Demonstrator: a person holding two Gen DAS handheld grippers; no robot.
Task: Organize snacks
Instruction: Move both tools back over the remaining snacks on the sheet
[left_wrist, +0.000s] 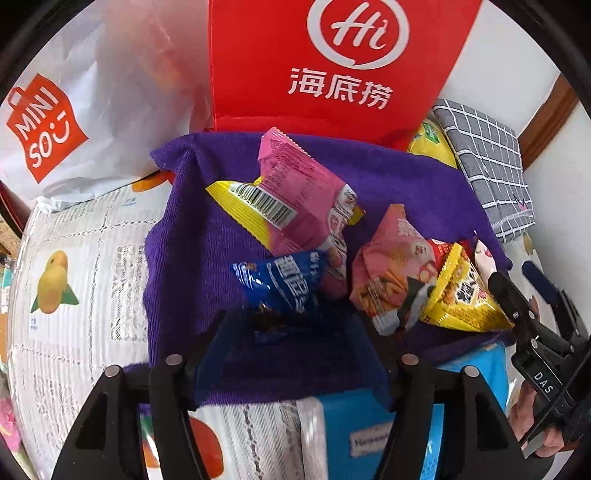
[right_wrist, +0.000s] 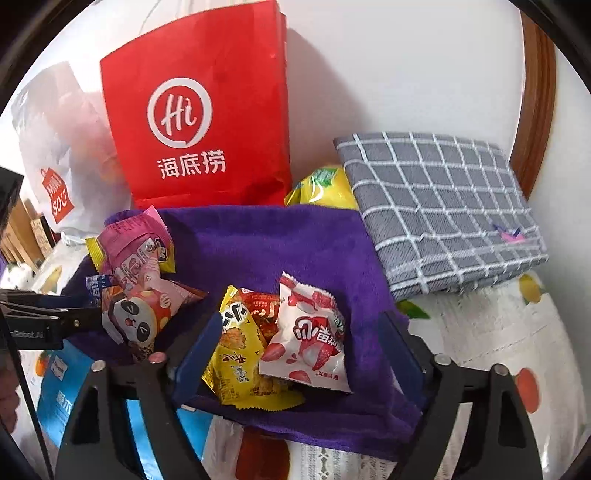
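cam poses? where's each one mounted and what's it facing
Left wrist: on the left gripper, angled down at the snack packets on the purple towel; its own open fingers show, plus the right gripper and a hand.
Right wrist: on the right gripper, jaws open around the yellow packet; left gripper at its left edge.
Shared: towel, red bag, grey checked cloth.

The yellow bag sits mostly hidden behind the purple towel; the red bag above the towel is cut off at top.
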